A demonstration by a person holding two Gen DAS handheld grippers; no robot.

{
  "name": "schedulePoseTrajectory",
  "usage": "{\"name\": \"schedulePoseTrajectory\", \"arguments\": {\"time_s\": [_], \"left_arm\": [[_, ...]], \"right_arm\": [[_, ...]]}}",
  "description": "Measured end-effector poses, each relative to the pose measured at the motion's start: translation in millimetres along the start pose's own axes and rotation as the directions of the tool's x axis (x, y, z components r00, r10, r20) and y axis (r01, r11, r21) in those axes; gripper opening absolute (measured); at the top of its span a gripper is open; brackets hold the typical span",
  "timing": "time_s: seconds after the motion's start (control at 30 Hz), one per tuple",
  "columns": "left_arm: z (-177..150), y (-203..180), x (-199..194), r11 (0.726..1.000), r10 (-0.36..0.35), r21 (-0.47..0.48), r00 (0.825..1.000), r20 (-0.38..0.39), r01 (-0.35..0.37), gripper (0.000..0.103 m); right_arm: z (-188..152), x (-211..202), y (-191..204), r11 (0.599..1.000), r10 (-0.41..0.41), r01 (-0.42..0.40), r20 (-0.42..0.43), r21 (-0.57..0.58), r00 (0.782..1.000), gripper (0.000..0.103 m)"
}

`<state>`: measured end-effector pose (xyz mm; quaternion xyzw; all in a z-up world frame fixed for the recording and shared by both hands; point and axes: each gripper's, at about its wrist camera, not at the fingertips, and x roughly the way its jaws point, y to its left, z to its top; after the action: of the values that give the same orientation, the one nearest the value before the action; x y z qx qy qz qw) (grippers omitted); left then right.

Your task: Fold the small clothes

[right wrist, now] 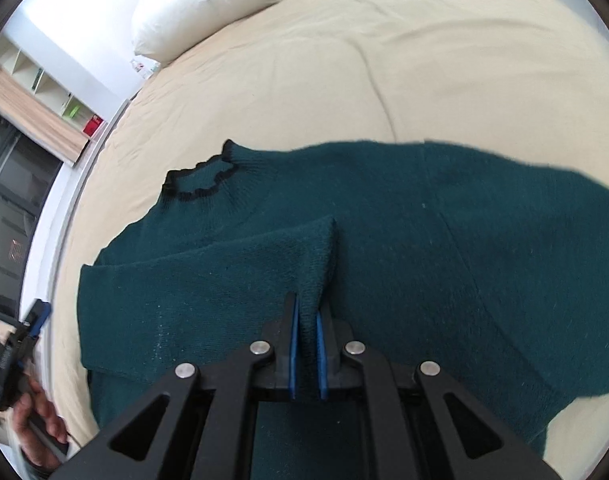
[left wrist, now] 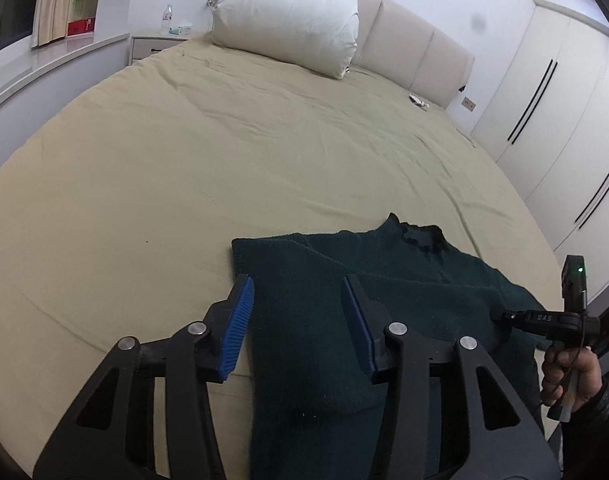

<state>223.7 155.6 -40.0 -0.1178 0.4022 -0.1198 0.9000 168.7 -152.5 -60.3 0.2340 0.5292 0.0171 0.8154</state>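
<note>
Nearest in the right wrist view, the right tool (right wrist: 307,312) has its blue pads drawn together on a raised fold of the dark green sweater (right wrist: 384,240), the knit pinched between them and lifted into a ridge above the rest of the garment. In the left wrist view the left tool (left wrist: 298,300) hangs over the sweater's near left part with its jaws apart; the left pad (left wrist: 236,328) stands over the garment's left edge and the other over the cloth, and nothing is gripped between them. The sweater lies spread on the near part of the bed (left wrist: 184,160), one sleeve folded across the body, its black-trimmed collar (right wrist: 200,180) pointing toward the far side. A hand (left wrist: 572,376) holds the other tool's handle at the right edge of the left wrist view. Beyond the garment the beige sheet runs wrinkled to a white pillow (left wrist: 288,16) against the padded headboard (left wrist: 416,48), with a white wardrobe (left wrist: 552,100) far right.
</note>
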Motion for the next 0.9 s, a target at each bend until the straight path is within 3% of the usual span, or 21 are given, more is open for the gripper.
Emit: {"name": "schedulePoseTrajectory", "arguments": {"time_s": [0.2, 0.37, 0.6, 0.73, 0.9], "left_arm": [[-5.9, -16.0, 49.3, 0.993, 0.068, 0.101, 0.994, -0.090, -0.059, 0.044], [-20.8, -12.3, 81.0, 0.980, 0.140, 0.164, 0.973, -0.181, -0.110, 0.044], [-29.0, -24.5, 91.4, 0.951, 0.207, 0.267, 0.964, -0.167, -0.158, 0.044], [-32.6, -29.6, 92.4, 0.943, 0.223, 0.283, 0.962, -0.155, -0.173, 0.044], [-36.5, -29.9, 88.6, 0.946, 0.218, 0.273, 0.967, -0.135, -0.175, 0.044]], "right_arm": [[-2.1, -5.3, -5.9, 0.998, 0.022, -0.021, -0.021, 0.054, 1.000, 0.009], [-4.9, -10.5, -8.8, 0.996, 0.037, -0.036, -0.013, 0.078, 0.999, 0.009], [4.5, 9.8, -12.1, 0.999, -0.031, 0.031, 0.007, 0.031, 0.999, 0.009], [4.9, 8.2, -14.9, 0.999, -0.031, 0.031, 0.017, 0.020, 0.999, 0.009], [9.9, -5.9, 0.0, 0.995, -0.057, 0.064, 0.102, -0.074, 0.993, 0.009]]}}
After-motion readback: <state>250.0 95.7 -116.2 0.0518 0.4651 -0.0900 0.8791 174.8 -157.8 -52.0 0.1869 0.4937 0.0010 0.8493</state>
